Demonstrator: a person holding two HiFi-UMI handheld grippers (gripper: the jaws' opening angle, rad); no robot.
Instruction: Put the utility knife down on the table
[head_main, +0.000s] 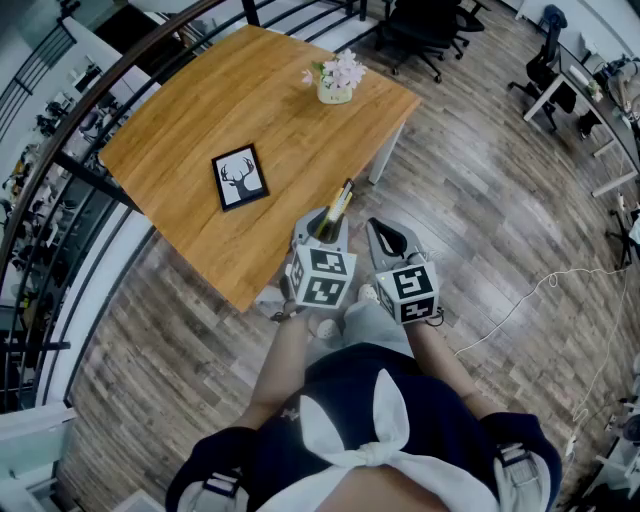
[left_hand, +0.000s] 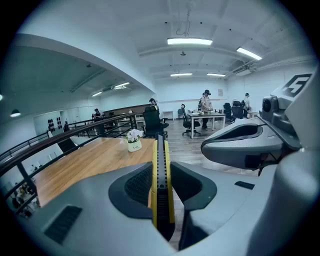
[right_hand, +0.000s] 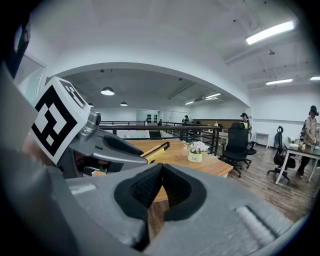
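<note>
Standing by a wooden table (head_main: 190, 140), a person held two grippers, one of them gripping a utility knife.
The left gripper (head_main: 326, 226) was clamped on the yellow-and-black utility knife (head_main: 340, 203). The knife sat on edge between the pads, its front end poking forward in the air by the table's near edge. The right gripper (head_main: 388, 240), just beside it over the floor, had its jaws pressed together with nothing between them. On the table lay a framed deer picture (head_main: 240, 177) and, farther off, a small pot of flowers (head_main: 336, 78).
</note>
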